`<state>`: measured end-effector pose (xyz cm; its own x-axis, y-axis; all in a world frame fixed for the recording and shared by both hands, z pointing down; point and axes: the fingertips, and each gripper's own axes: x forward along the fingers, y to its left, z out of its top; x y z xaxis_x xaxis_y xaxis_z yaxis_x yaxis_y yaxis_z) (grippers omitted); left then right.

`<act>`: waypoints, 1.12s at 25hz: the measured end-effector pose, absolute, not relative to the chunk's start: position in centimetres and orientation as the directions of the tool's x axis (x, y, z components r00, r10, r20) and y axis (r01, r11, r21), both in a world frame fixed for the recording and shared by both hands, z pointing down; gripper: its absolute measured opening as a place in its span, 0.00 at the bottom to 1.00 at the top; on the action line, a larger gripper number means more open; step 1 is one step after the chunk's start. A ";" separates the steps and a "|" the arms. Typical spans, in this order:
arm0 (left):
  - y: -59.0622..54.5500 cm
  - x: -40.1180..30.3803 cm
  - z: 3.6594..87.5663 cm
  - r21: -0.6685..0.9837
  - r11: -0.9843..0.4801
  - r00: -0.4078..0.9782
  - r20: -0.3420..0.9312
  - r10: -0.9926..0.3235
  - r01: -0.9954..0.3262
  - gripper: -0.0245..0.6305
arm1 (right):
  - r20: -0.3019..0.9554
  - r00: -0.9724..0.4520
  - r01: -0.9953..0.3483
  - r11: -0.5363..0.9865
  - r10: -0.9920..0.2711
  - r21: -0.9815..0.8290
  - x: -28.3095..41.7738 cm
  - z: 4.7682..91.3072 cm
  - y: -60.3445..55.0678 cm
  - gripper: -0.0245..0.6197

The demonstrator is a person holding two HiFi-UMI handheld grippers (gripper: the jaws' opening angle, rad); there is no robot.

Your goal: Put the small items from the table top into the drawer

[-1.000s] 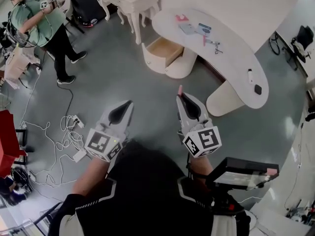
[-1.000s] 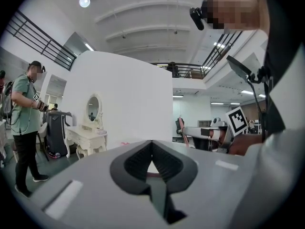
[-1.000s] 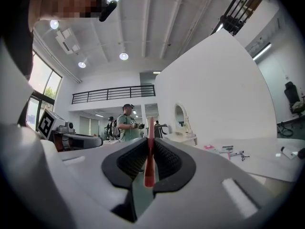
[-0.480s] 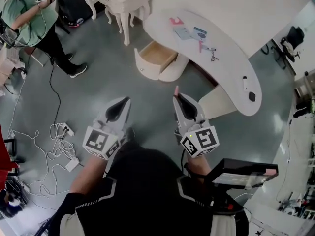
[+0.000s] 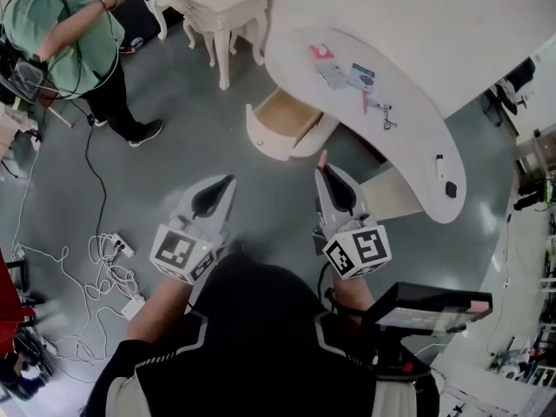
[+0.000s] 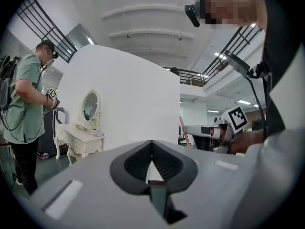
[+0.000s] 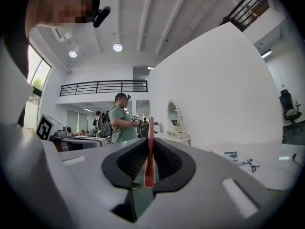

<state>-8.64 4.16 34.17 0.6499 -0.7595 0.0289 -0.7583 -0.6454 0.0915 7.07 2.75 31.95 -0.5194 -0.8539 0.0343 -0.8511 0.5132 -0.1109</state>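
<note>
My right gripper [image 5: 323, 170] is shut on a thin pink strip [image 5: 322, 158] whose end sticks out past the tips; in the right gripper view the pink strip [image 7: 150, 157] stands upright between the pads. My left gripper [image 5: 228, 182] hangs beside it, shut with nothing in it [image 6: 152, 146]. Both are held above the grey floor, well short of the curved white table [image 5: 415, 133]. The open drawer [image 5: 283, 115] shows a bare wooden bottom. On the table lie a pink item [image 5: 321, 52], a booklet [image 5: 333, 76], a blue card [image 5: 361, 75], a pink pen [image 5: 365, 100] and a black item [image 5: 451, 188].
A person in a green shirt [image 5: 76, 35] stands at the far left with grippers of their own. A white dressing table [image 5: 217, 0] stands behind the drawer. Cables and a power strip [image 5: 117, 248] lie on the floor at the left. A dark device [image 5: 430, 306] hangs at my chest.
The head view has swung slightly, so table and drawer sit a little lower and to the right. Both grippers hold the same pose, and the pink strip stays gripped.
</note>
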 end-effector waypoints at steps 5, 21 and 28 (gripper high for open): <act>0.9 -10.8 34.4 0.108 -0.660 0.666 0.027 -0.745 -0.743 0.04 | 0.049 -0.496 -0.866 0.490 -0.867 -0.101 5.2 31.9 -0.5 0.11; -6.4 -13.2 34.4 0.125 -0.697 0.704 0.027 -0.710 -0.707 0.04 | 0.055 -0.469 -0.883 0.464 -0.882 -0.073 2.5 31.0 -6.9 0.11; -10.2 -11.6 33.7 0.088 -0.673 0.677 0.027 -0.735 -0.734 0.04 | 0.024 -0.502 -0.863 0.498 -0.865 -0.089 4.5 31.1 -11.0 0.11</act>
